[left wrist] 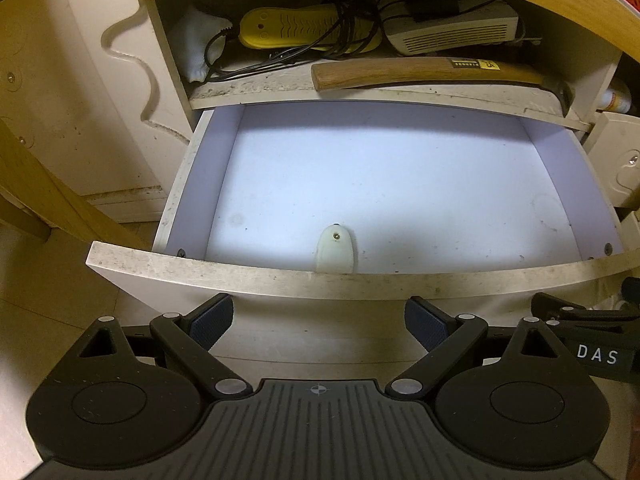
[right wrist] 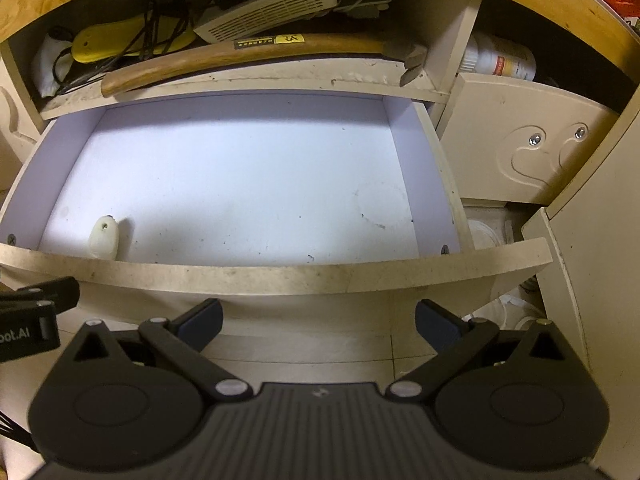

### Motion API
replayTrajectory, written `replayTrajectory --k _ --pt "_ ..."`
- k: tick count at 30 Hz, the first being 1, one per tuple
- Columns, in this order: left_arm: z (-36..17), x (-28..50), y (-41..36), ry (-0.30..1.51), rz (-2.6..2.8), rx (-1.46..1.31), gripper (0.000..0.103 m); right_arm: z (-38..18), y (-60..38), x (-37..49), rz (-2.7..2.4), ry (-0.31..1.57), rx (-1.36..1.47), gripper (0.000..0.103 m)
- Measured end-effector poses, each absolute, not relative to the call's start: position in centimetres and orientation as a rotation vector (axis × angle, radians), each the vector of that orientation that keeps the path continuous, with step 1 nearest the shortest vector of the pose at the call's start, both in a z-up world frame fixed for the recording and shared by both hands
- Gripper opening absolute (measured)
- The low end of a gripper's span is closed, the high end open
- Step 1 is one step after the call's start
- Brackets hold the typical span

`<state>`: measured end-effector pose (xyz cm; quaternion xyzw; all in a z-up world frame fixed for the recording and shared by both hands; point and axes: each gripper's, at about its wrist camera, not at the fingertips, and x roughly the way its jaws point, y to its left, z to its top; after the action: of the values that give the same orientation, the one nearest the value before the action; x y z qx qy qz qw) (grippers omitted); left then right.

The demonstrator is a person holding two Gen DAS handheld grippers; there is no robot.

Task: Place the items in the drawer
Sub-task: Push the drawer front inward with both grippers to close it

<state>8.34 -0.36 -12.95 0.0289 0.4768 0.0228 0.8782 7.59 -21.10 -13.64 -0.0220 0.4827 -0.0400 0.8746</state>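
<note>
The drawer point(left wrist: 280, 276) stands pulled out, its pale violet inside bare except for the white handle mount point(left wrist: 335, 249) at the front wall. It shows in the right wrist view too point(right wrist: 280, 274). On the shelf above lie a wooden-handled hammer point(left wrist: 420, 72), a yellow shoe-shaped device point(left wrist: 296, 26) with black cables, and a white vented box point(left wrist: 452, 32). My left gripper point(left wrist: 319, 326) is open and empty, just in front of the drawer front. My right gripper point(right wrist: 319, 324) is open and empty, beside it on the right.
A white bottle point(right wrist: 500, 60) lies in the cubby to the right of the shelf. A cream cabinet door point(right wrist: 532, 152) with a carved curl stands to the right of the drawer. A wooden leg point(left wrist: 52, 200) stands on the left, on a tiled floor.
</note>
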Motion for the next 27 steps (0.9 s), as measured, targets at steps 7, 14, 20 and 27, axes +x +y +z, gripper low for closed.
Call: replayTrajectory --k 7,14,20,27 --pt "-13.0 8.3 -0.3 0.996 0.046 0.058 0.095 -13.6 -21.0 7.5 -0.080 1.000 -0.062 0.103" --pt "-13.2 8.5 -0.3 0.999 0.041 0.056 0.095 -13.7 -20.6 7.7 -0.077 0.995 -0.087 0.103" --pt "-13.4 9.1 -0.3 1.002 0.042 0.059 0.095 -13.7 -20.7 8.0 -0.078 0.989 -0.088 0.103" --pt "-13.6 10.5 0.1 0.996 0.040 0.046 0.095 -13.9 -20.7 9.1 -0.076 0.972 -0.094 0.103"
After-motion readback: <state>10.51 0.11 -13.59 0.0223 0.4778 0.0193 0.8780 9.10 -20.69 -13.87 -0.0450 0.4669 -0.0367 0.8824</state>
